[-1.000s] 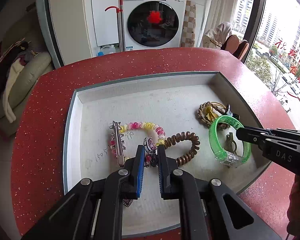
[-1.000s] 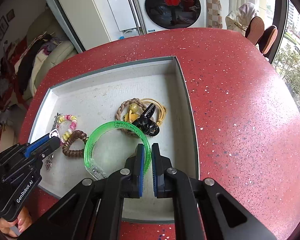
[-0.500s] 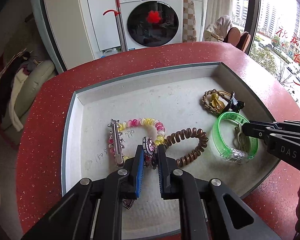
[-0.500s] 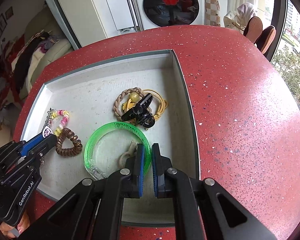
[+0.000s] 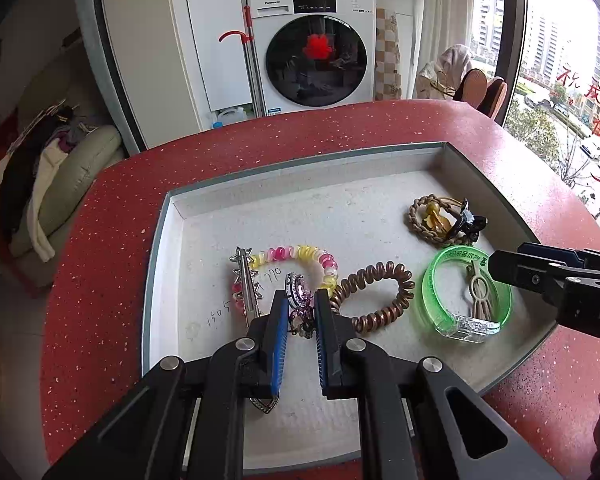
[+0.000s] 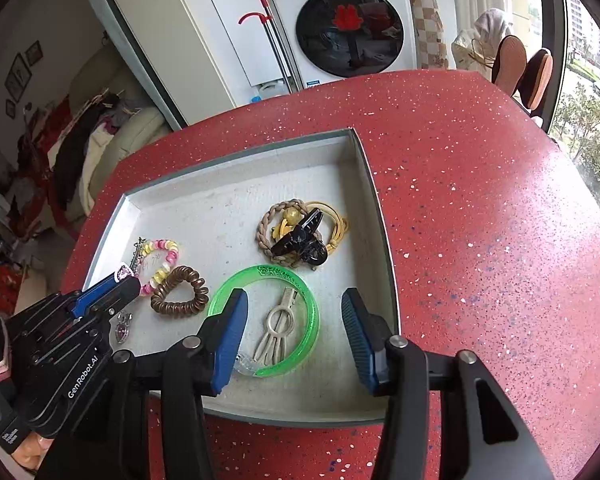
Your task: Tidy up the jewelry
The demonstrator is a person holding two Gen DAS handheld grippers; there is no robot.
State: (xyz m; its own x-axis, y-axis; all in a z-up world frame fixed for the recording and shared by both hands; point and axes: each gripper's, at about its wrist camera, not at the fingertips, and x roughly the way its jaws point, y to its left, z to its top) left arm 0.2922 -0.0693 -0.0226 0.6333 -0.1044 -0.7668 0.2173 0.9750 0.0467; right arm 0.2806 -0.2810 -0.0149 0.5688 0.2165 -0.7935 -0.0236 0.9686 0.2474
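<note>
Having parted, right gripper [image 6: 294,320] jaws, green bangle [image 6: 296,276] freed.

- Left gripper [image 5: 301,312]: black body, blue-padded fingers [image 5: 281,332] drawn close together, clamped on a small pink-and-silver charm piece [image 5: 298,294]; seen from the right wrist view low at the left edge.
- Right gripper [image 6: 294,320]: black body, blue pads spread wide apart, holding nothing, angled down.
</note>
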